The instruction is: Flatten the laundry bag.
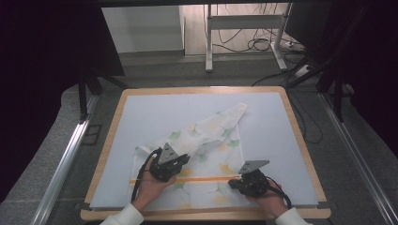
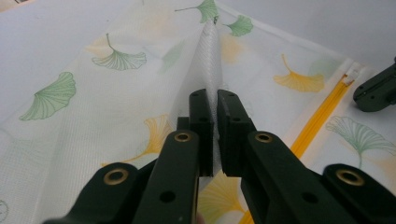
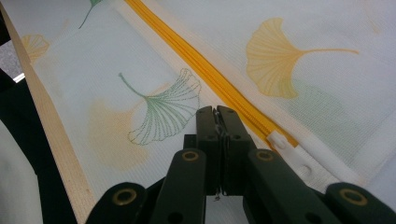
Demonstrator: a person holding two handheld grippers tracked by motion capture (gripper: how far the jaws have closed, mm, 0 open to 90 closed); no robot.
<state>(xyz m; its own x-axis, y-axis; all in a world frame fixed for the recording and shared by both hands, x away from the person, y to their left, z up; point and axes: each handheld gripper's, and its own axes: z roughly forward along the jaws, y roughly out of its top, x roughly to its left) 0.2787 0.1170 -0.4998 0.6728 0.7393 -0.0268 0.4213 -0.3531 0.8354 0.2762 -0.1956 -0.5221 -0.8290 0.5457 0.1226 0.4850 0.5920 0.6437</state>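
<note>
A white mesh bag (image 1: 213, 133) printed with green and yellow ginkgo leaves lies on the table, and an orange zipper (image 1: 206, 179) runs across its near part. My left gripper (image 2: 214, 100) is shut on a raised ridge of the mesh (image 2: 210, 56), left of the zipper (image 2: 322, 119). In the high view the left gripper (image 1: 183, 160) sits on the bag's left half. My right gripper (image 3: 216, 112) is shut on a small metal zipper pull beside the zipper (image 3: 205, 70), near its end stop. The right gripper (image 1: 233, 183) shows at the zipper's right part.
The bag rests on a pale mat (image 1: 155, 112) over a wooden table (image 1: 202, 90). The table's near wooden edge (image 3: 51, 126) runs close to the right gripper. Beyond the table stand a desk frame (image 1: 209, 42) and floor cables (image 1: 258, 44).
</note>
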